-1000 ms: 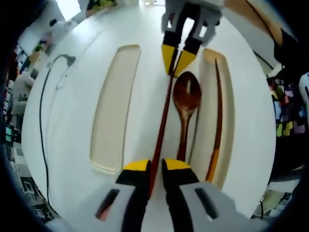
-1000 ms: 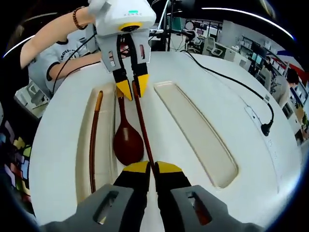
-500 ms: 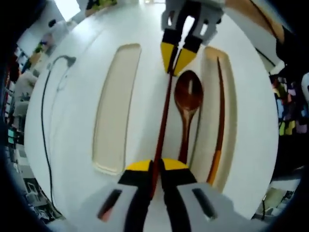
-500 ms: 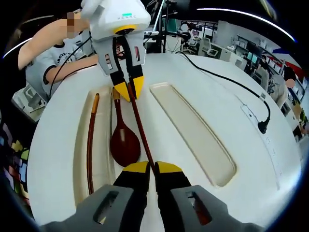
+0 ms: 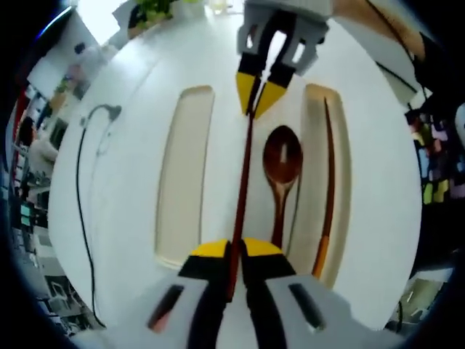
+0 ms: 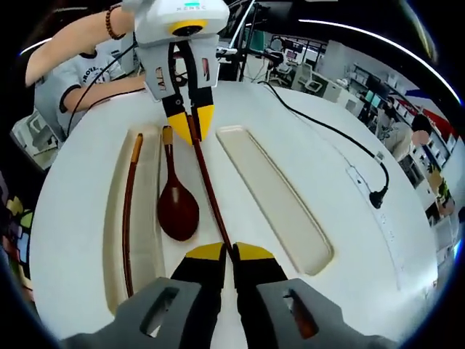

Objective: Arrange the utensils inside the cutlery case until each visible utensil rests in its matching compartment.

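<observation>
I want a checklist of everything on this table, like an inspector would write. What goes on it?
Surface: white table, round-looking.
Job's things: two tan compartments; the narrow compartment holds one chopstick; the wide compartment has nothing in it. The spoon lies on the table between them. A second chopstick is held at both ends.
Clutter: nothing seen.
Grippers: left tongs and right tongs each shut on one end of the second chopstick.
Cables: black cable with a plug across the table.
Surroundings: a person's arm, busy workshop behind.

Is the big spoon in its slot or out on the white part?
Out. The spoon lies on the flat white case top, between the two long slots.
</observation>
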